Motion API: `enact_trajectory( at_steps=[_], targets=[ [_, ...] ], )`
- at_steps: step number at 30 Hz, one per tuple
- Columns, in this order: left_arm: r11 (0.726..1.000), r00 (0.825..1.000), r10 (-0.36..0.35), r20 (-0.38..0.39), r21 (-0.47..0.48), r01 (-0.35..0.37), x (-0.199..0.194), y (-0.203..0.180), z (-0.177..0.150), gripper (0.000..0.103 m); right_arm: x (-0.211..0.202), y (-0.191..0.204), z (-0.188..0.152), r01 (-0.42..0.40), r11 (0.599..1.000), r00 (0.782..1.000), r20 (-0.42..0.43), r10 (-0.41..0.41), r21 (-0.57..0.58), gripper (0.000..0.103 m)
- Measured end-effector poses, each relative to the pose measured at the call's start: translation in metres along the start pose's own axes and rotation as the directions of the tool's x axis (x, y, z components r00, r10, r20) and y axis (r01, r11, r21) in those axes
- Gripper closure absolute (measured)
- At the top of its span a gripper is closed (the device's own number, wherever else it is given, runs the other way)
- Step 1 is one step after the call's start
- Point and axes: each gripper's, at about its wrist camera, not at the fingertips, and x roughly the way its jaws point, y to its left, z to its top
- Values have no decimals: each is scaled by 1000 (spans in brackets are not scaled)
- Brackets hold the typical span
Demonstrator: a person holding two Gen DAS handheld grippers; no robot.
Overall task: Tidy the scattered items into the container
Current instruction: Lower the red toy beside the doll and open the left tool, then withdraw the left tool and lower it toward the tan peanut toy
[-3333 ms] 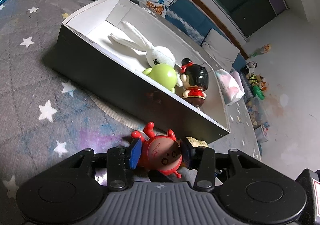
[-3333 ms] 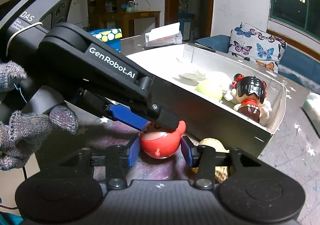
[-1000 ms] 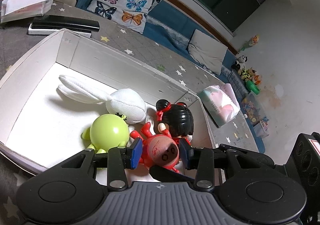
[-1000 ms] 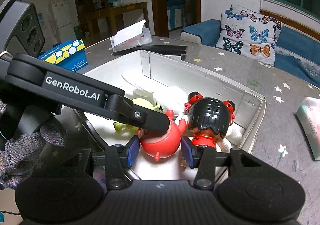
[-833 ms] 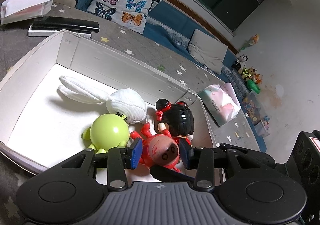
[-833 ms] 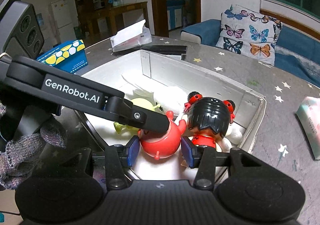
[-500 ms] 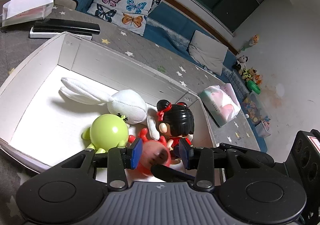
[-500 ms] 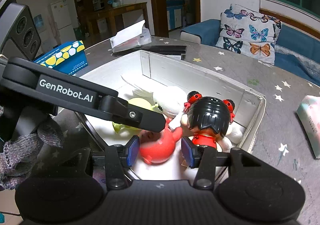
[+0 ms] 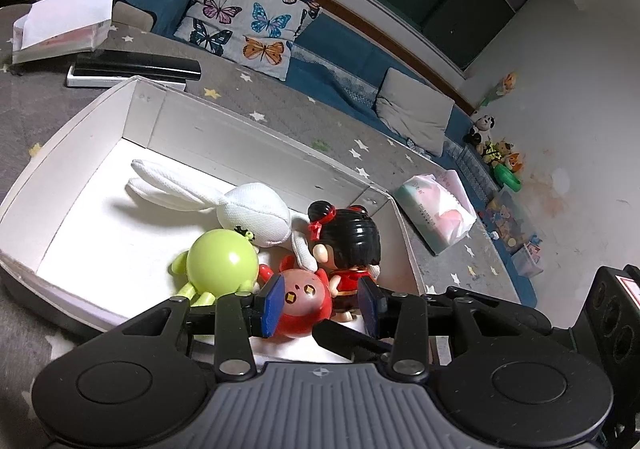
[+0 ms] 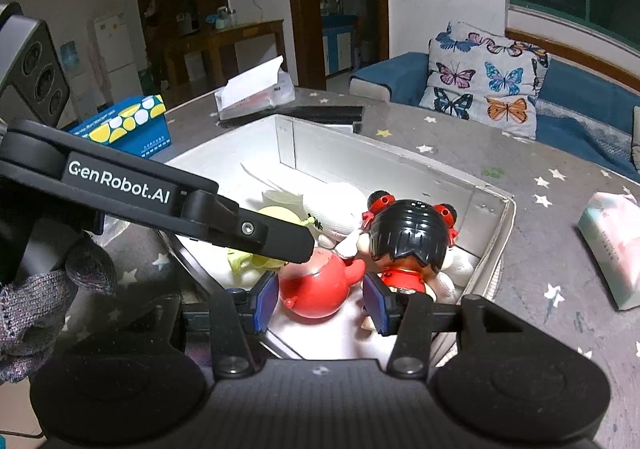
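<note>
The red round toy [image 9: 302, 305] lies face up in the white-lined box [image 9: 256, 121], against the green round toy [image 9: 222, 261] and the black-haired doll [image 9: 352, 237]. A white plush rabbit [image 9: 252, 213] lies behind them. My left gripper [image 9: 320, 305] hangs over the red toy, open, with a gap at its right pad. In the right wrist view the red toy [image 10: 316, 289] sits low between the pads of my right gripper [image 10: 320, 303], which is open and not pressing on it. The left gripper's finger [image 10: 240, 227] reaches to the toy's top.
A pink and green tissue pack [image 9: 436, 209] lies on the star-patterned cloth right of the box. A black flat device [image 9: 136, 63] and an open tissue box [image 9: 60, 29] sit behind it. A blue carton [image 10: 124, 129] stands at the left, near a gloved hand [image 10: 36, 305].
The red toy dropped out from between both grippers' pads and settled on the box floor, turned face up. Neither gripper has visibly moved or changed its opening.
</note>
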Motion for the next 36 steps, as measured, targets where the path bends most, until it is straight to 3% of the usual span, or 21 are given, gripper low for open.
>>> enact_trajectory(
  at_steps=[3,20,23,36],
  targets=[
    [1000,1000,1,10,4,-1,-5,-3,-2,60,-6,3,-1,13,1000,1000,19,-13,-4,48],
    [998,998,15,69,56,-19,-44,-17,-29,61,-54,22,-19,65,998,990,125,-64,-8,46],
    [998,997,20,74,65,-25,-49,-19,-35,61,-62,24,-26,69,998,988,139,-67,-6,38],
    [999,999,21,43,47,-23,-51,-10,-67,61,-76,39,-75,93,996,988,122,-93,7,34]
  ],
)
